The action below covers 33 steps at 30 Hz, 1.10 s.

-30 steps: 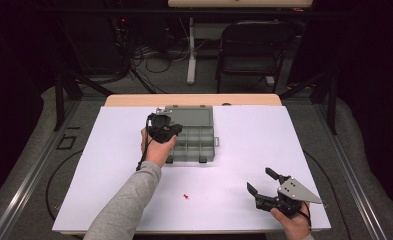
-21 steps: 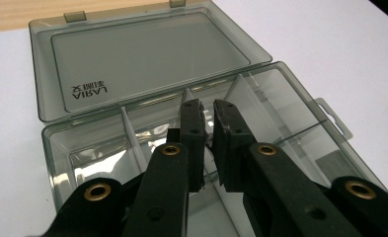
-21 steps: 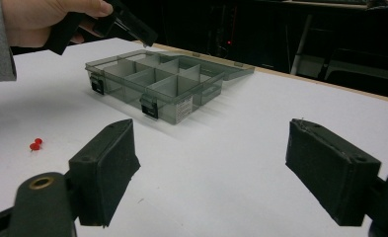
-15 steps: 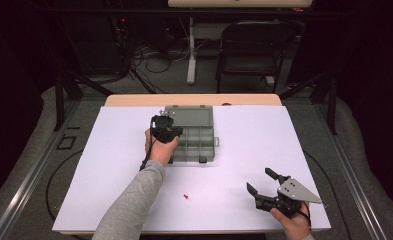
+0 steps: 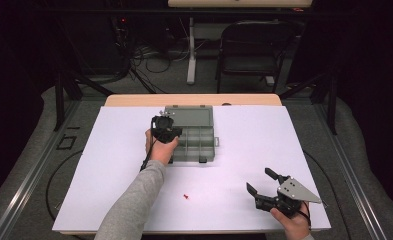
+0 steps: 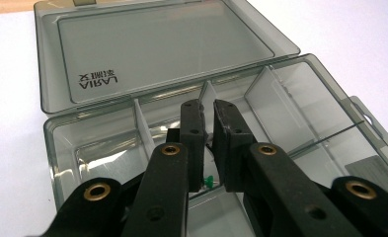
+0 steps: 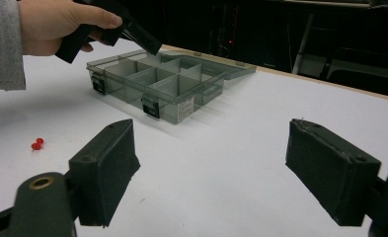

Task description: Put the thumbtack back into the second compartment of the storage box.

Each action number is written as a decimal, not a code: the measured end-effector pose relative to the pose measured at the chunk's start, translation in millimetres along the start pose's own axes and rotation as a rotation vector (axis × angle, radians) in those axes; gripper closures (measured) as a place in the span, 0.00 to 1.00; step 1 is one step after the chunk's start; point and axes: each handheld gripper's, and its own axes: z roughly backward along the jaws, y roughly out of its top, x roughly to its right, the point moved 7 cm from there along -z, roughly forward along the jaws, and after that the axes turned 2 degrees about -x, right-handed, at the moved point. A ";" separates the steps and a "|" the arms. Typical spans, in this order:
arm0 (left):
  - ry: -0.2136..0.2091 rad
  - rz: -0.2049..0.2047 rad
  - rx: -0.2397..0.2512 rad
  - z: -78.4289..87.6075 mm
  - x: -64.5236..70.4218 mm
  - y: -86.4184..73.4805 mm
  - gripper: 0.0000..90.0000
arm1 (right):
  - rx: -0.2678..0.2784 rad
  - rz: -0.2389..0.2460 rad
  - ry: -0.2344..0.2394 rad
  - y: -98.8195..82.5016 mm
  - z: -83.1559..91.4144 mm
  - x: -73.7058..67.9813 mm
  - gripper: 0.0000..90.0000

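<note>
The left gripper (image 6: 207, 111) had its jaws drawn nearly together, with only a narrow slit between them, and a small green pushpin (image 6: 209, 181) sat pinched low in that slit. The jaws reached down into the clear grey compartment box (image 6: 300, 113), over one of the middle compartments in the near row, and the pin hung just above the floor of the box; whether it touched the floor could not be told. The box's lid (image 6: 157, 44) lay folded flat at 12 o'clock from the jaws, with mirrored lettering showing through it.

In the high view the left gripper (image 5: 165, 131) was at the left edge of the box (image 5: 200, 145), which sat on the white worktop (image 5: 109, 165) a little toward the far side of its middle. The left hand (image 5: 160, 150) came in from 6 o'clock, in a grey sleeve.

A red pushpin (image 5: 186, 196) lay loose on the worktop at about 6 o'clock from the box, well apart from it.

The right gripper (image 5: 263, 186) rested near the worktop's near right corner, at roughly 4 o'clock from the box. Its jaws stood wide apart and held nothing. In the right gripper view, bare worktop lay between them, with the box (image 7: 172, 84) at 11 o'clock and the red pushpin (image 7: 36, 144) at 9 o'clock.
</note>
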 end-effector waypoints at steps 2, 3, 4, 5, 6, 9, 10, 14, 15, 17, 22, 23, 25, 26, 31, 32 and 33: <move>0.002 -0.001 -0.001 -0.1 -0.2 -0.2 0.93 | -0.001 -0.002 0.000 -0.1 0.0 0.0 0.21; 0.005 -0.002 0.001 -0.2 -0.3 -0.2 0.93 | 0.000 -0.003 0.001 -0.1 0.0 -0.1 0.21; 0.005 -0.003 0.000 0.0 -0.4 -0.3 0.93 | 0.001 -0.002 0.001 0.0 0.0 -0.1 0.21; 0.005 -0.003 -0.001 0.2 -0.5 -0.3 0.93 | 0.001 -0.001 0.001 0.1 0.0 -0.1 0.21; 0.006 -0.003 0.000 0.2 -0.6 -0.3 0.93 | 0.000 0.000 0.001 0.0 0.0 -0.1 0.21; 0.003 -0.003 0.008 0.6 -0.5 0.4 0.92 | -0.001 0.000 0.000 -0.1 0.1 0.0 0.21; 0.001 -0.004 0.009 1.1 -0.4 0.6 0.90 | 0.000 -0.002 0.001 -0.1 0.1 -0.1 0.21; -0.008 -0.019 0.025 3.0 -0.7 1.9 0.78 | -0.001 -0.004 -0.001 -0.1 0.3 0.2 0.21; 0.000 -0.026 0.030 4.1 -1.2 2.3 0.73 | -0.001 -0.004 -0.001 -0.1 0.4 0.2 0.21; 0.000 -0.032 0.050 6.7 -1.3 4.1 0.63 | 0.000 -0.004 0.000 -0.1 0.3 0.1 0.21; 0.014 -0.063 0.084 18.1 -2.2 8.1 0.48 | 0.000 -0.003 -0.003 0.0 0.7 0.3 0.21; 0.012 -0.068 0.084 21.4 -2.2 8.3 0.48 | -0.002 -0.003 -0.004 0.0 1.0 0.4 0.21; 0.008 -0.083 0.085 28.0 -2.1 7.8 0.48 | -0.002 -0.003 -0.004 -0.1 1.1 0.5 0.21; -0.003 -0.083 0.092 31.3 -1.5 7.6 0.48 | -0.002 -0.003 -0.005 -0.1 1.1 0.5 0.21; -0.070 -0.093 0.105 50.2 3.0 0.5 0.46 | -0.002 -0.002 -0.007 -0.1 1.2 0.7 0.21; -0.077 -0.098 0.108 54.7 4.0 -0.9 0.46 | -0.002 -0.002 -0.007 -0.1 1.1 0.6 0.21; -0.084 -0.105 0.116 59.1 5.0 -2.0 0.46 | -0.002 -0.002 -0.008 -0.2 0.9 0.6 0.21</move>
